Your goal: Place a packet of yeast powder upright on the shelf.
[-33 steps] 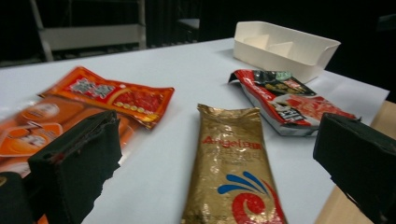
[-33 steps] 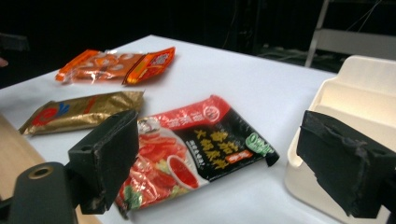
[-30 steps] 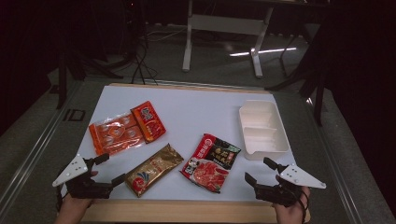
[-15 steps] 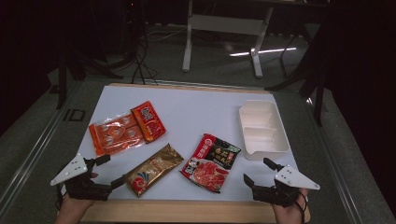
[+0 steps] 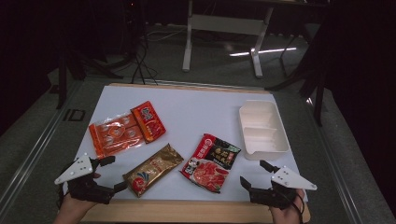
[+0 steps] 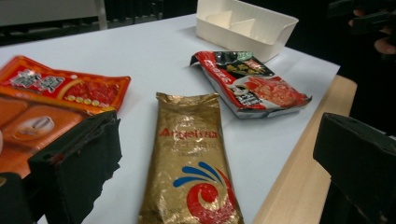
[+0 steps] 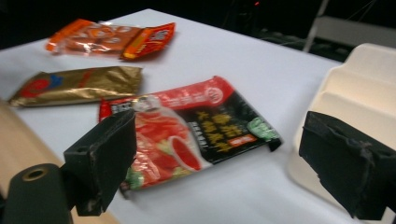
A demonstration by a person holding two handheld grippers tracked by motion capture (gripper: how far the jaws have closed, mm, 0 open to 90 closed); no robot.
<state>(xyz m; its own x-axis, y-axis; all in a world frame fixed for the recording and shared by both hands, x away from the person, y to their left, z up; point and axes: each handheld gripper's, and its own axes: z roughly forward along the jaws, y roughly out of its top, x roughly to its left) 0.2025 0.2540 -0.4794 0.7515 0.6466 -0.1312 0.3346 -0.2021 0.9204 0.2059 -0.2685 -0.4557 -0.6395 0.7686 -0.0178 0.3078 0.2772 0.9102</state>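
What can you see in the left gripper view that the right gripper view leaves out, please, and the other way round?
The left gripper view alone shows the wooden table edge running along the white mat, and the other hand at upper right. The right gripper view alone shows the clear-fronted end of the orange packet and a table leg on the floor behind. Both show the gold pouch, the red and black packet, the white tray and a pair of open black jaws.

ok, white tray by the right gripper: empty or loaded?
Empty. The white tray shows bare compartments and dividers in the high view; the packets, including the red-black packet, all lie outside it on the table.
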